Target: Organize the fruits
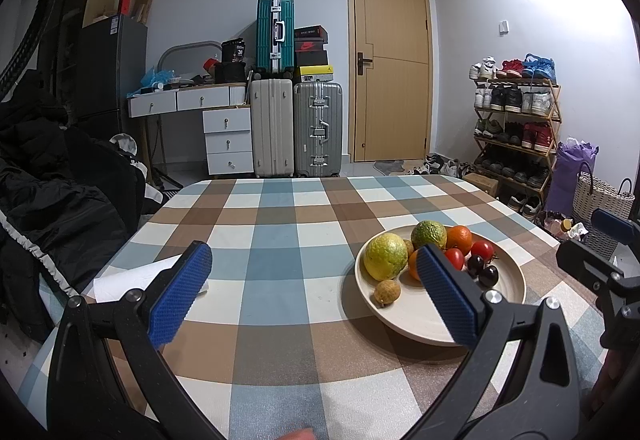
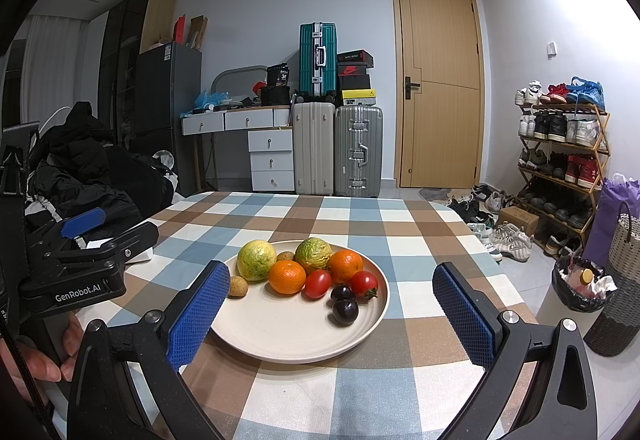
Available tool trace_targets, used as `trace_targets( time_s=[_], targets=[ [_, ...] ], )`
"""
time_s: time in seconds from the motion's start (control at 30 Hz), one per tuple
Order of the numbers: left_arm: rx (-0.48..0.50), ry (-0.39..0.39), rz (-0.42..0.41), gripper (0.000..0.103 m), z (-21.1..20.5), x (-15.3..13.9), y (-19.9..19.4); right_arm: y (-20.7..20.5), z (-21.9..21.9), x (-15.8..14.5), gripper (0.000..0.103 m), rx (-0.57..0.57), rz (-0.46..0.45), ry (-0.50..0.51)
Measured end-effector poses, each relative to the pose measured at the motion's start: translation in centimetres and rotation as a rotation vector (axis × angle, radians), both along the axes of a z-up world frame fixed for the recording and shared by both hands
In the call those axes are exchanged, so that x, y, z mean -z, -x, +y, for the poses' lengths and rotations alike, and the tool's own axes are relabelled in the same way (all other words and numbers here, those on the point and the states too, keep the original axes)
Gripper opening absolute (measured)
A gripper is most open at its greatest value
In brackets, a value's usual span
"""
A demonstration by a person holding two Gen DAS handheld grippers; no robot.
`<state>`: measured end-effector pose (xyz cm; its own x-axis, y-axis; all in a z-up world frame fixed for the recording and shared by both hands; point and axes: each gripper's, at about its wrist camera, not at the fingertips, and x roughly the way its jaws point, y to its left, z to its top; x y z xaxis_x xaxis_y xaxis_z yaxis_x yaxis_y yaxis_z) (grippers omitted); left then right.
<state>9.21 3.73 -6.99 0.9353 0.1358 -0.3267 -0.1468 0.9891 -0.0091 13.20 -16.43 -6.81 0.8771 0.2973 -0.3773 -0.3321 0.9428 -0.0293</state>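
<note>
The left gripper (image 1: pixel 314 272) and right gripper (image 2: pixel 326 294) both hover with fingers spread wide, holding nothing. Between them, a cream plate (image 2: pixel 280 336) sits on the checked tablecloth (image 2: pixel 280 212), carrying two green-yellow citrus, two oranges (image 2: pixel 287 277), two tomatoes, two dark cherries and small brown fruits.

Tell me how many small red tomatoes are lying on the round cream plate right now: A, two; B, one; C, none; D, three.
A: the right wrist view shows two small red tomatoes, one beside the front orange and one near the two dark round fruits, all on the round cream plate.
</note>
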Motion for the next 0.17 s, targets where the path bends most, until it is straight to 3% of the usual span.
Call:
trace_targets(
  time_s=[0.17],
  targets=[
    [0.0,0.001,0.001,0.102,0.01,0.01,-0.01,-0.01,0.0,0.01,0.103,0.0,0.0,0.0]
  ],
)
